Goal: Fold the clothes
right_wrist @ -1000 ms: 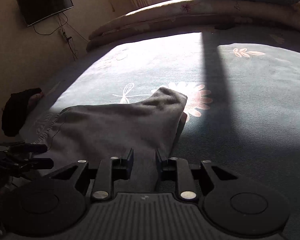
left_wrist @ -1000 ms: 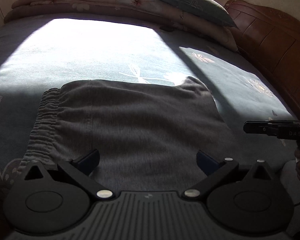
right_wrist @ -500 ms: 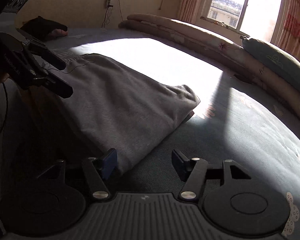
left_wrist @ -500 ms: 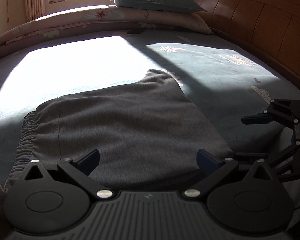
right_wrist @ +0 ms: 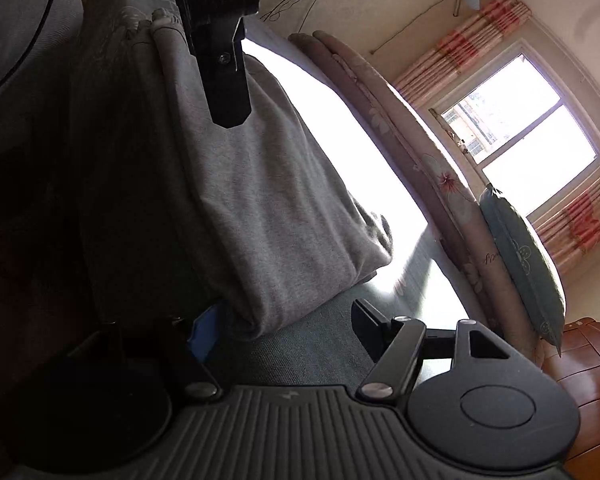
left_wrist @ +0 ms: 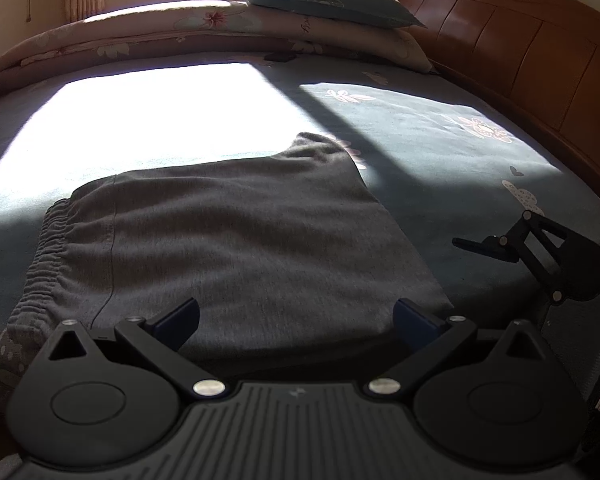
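Grey folded trousers (left_wrist: 240,232) with an elastic waistband on the left lie flat on the teal bed sheet (left_wrist: 440,152). My left gripper (left_wrist: 296,316) hovers at their near edge, jaws wide open, nothing pinched. At the trousers' right near corner sits my right gripper (left_wrist: 464,276), rolled onto its side. In the right wrist view the right gripper (right_wrist: 284,324) has its jaws opening, and the folded corner of the trousers (right_wrist: 260,208) lies between them beside the blue pad, not squeezed. A finger of my left gripper (right_wrist: 224,80) hangs over the cloth.
A rolled floral quilt (left_wrist: 180,36) with a teal pillow (left_wrist: 324,0) lies along the far side. The wooden headboard (left_wrist: 520,52) bounds the right. A sunlit window (right_wrist: 520,128) with red-striped curtains is beyond. A person's grey sleeve (right_wrist: 20,40) shows at top left.
My right gripper rolled onto its side, spread its jaws from nearly shut, and shifted to the trousers' near right corner. The left gripper shifted early on, then held still and open.
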Tool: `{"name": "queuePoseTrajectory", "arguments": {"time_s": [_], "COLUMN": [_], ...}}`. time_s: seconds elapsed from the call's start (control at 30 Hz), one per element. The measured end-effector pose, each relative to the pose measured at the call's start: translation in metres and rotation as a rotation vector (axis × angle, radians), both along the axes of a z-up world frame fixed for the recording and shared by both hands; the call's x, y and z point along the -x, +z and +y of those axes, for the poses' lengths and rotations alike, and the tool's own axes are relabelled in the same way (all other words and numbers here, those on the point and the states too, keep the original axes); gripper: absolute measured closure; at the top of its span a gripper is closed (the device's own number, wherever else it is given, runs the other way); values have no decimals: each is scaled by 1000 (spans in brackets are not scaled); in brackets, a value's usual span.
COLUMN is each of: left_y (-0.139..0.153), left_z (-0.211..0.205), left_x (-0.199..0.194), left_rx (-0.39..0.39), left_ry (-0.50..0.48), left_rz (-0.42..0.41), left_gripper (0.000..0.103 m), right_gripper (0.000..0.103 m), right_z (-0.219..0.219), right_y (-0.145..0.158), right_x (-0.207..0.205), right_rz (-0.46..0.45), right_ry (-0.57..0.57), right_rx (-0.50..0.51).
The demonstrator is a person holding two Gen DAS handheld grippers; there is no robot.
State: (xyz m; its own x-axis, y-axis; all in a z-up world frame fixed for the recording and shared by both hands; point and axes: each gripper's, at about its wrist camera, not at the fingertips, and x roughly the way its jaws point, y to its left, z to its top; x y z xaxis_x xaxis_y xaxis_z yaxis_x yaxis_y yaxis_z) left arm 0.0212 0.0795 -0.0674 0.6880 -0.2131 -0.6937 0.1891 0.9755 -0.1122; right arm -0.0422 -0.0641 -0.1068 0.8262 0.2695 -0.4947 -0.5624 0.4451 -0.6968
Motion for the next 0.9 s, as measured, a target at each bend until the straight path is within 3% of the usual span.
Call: {"name": "queuePoseTrajectory", "arguments": {"time_s": [0.1,0.3,0.43,0.57,0.7,0.8,0.9], "left_y": [0,-5,-15,-22,-40,-45,-41], "left_z": [4,-12,-39,-66,-82,-82,-76], "left_x": [2,14,19,19,8,2,0], "left_rx": [7,-4,-133,-369,-538,-590,-577], "left_ry": [1,-119,-180,-233,-329,-335,-314], "left_rz": [14,37,-14,-147,-161,-174,-180], "left_gripper": [1,1,1,1,1,1,1], "right_gripper": [29,29,29,29,29,29,29], "right_z": [7,3,-1,-3,-7,-9,-12], "right_y": [-6,9,16,20,21,22,21], "right_x": [4,8,6,4,2,-5,-4], "right_rz": [-49,-100,-88,-67,-37,-13,-14], "right_ry": [26,-11,-39,-55,-72,-85,-87], "right_rx": [51,-41,-103,-134,-179,-200,-200]}}
